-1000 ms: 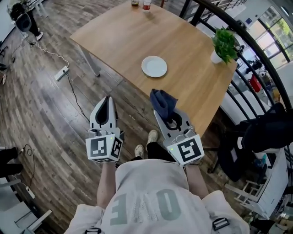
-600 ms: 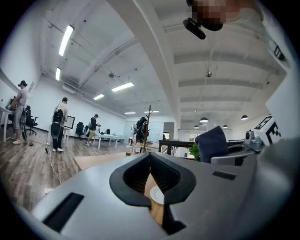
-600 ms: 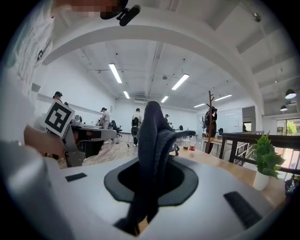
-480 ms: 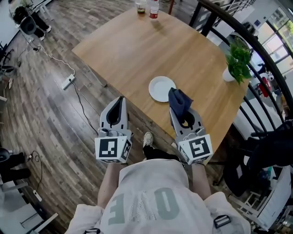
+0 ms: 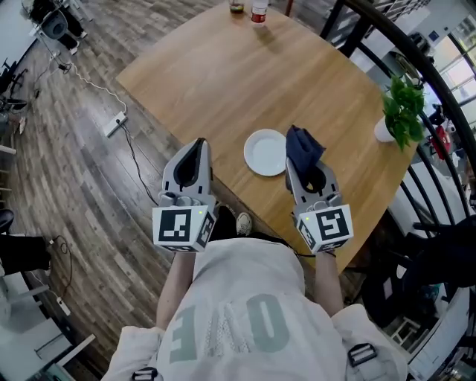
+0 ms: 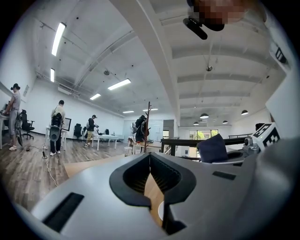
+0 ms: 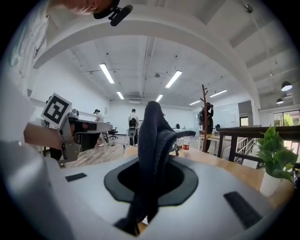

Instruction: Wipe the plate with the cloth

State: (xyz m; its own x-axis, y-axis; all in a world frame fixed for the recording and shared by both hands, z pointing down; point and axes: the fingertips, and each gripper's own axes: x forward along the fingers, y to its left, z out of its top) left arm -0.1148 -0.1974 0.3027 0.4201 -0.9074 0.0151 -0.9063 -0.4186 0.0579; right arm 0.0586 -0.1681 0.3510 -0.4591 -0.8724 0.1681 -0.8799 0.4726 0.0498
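Note:
A round white plate (image 5: 265, 152) lies near the front edge of the wooden table (image 5: 223, 74). My right gripper (image 5: 305, 158) is shut on a dark blue cloth (image 5: 301, 151), which bunches up just to the right of the plate and fills the middle of the right gripper view (image 7: 152, 150). My left gripper (image 5: 198, 143) is shut and empty, its tip at the table's front edge, left of the plate. In the left gripper view a sliver of the plate (image 6: 160, 212) shows below the jaws, with the cloth (image 6: 213, 147) at the right.
A potted green plant (image 5: 400, 111) stands at the table's right corner, also seen in the right gripper view (image 7: 274, 154). A bottle (image 5: 259, 11) and a cup (image 5: 236, 6) sit at the far edge. A black railing (image 5: 416, 67) runs on the right; a power strip (image 5: 115, 123) lies on the floor.
Both grippers have come forward to the table: the cloth in the right gripper now sits beside the plate, and the left gripper's tip has reached the table edge.

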